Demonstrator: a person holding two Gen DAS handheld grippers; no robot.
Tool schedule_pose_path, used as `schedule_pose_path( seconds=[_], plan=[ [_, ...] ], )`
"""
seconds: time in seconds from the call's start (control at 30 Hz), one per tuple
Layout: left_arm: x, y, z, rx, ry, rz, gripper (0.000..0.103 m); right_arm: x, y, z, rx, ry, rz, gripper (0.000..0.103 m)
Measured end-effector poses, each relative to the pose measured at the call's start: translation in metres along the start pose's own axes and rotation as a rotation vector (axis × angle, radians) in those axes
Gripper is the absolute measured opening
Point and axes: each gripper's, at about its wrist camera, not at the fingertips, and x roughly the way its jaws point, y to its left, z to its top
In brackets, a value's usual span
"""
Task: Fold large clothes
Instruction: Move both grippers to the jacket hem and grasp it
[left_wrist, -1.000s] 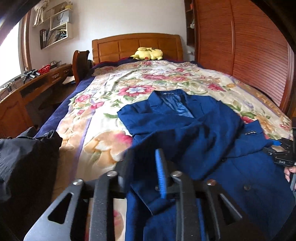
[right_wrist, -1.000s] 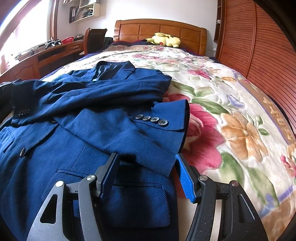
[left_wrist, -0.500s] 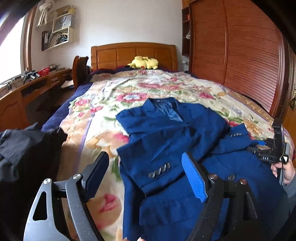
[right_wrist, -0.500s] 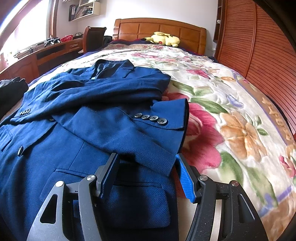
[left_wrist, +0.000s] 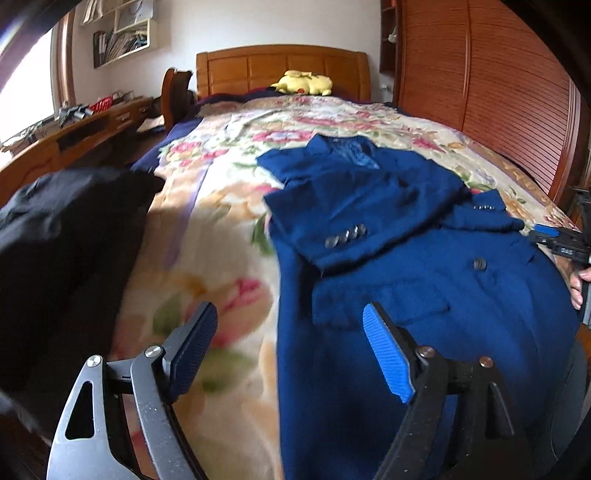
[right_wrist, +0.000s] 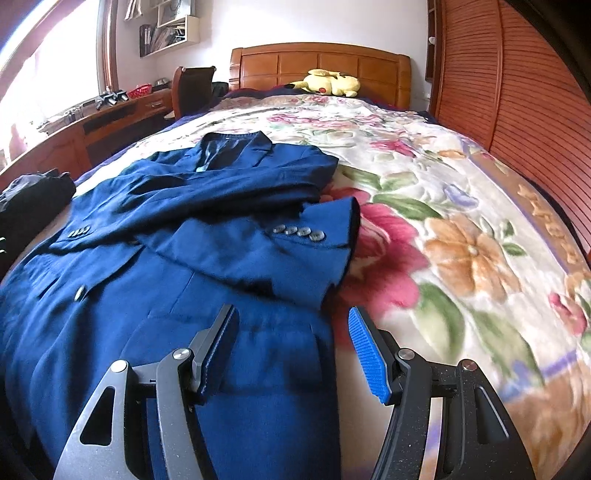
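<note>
Both claws, left claw (left_wrist: 290, 354) and right claw (right_wrist: 291, 347), are hanging wide and holding nothing above the jacket (right_wrist: 184, 258) lying sleeves-crossed on the bed (right_wrist: 461, 229).

bed: wooden headboard (right_wrist: 320, 63) | right: slatted wooden wardrobe (right_wrist: 517, 92) | left: desk (right_wrist: 92, 122), bright window (right_wrist: 48, 66) | white wall (right_wrist: 258, 22)

Jacket (left_wrist: 424, 295) hem cut off at btm edge; blanket (left_wrist: 221, 258) blurred.
</note>
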Motion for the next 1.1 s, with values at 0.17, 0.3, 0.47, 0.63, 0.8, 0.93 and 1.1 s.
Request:
schedule_pose_path(
  seconds=[0.17, 0.3, 0.47, 0.63, 0.8, 0.93, 1.1],
  plan=[
    [-0.003, 0.007, -0.021, -0.011, 0.029, 0.010, 0.082, -0.029, -0.007, -0.025, -0.009, 0.008, -0.023, 0.064],
    [-0.004, 0.010, -0.031, -0.018, 0.043, 0.003, 0.082, -0.049, -0.009, -0.038, -0.008, 0.022, -0.022, 0.064],
    [-0.006, 0.011, -0.040, -0.012, 0.057, 0.000, 0.082, -0.067, -0.002, -0.048, -0.036, 0.037, -0.017, 0.064],
    [-0.007, 0.008, -0.042, -0.003, 0.057, -0.011, 0.082, -0.070, 0.000, -0.052, -0.063, 0.076, -0.007, 0.064],
    [-0.004, 0.007, -0.044, 0.000, 0.062, -0.020, 0.081, -0.065, 0.000, -0.055, -0.079, 0.114, -0.007, 0.064],
    [-0.004, 0.006, -0.047, 0.005, 0.066, -0.034, 0.074, -0.062, -0.004, -0.053, -0.047, 0.127, 0.019, 0.064],
    [-0.007, 0.003, -0.049, 0.012, 0.073, -0.068, 0.059, -0.062, 0.000, -0.054, -0.045, 0.133, 0.068, 0.064]
  ],
)
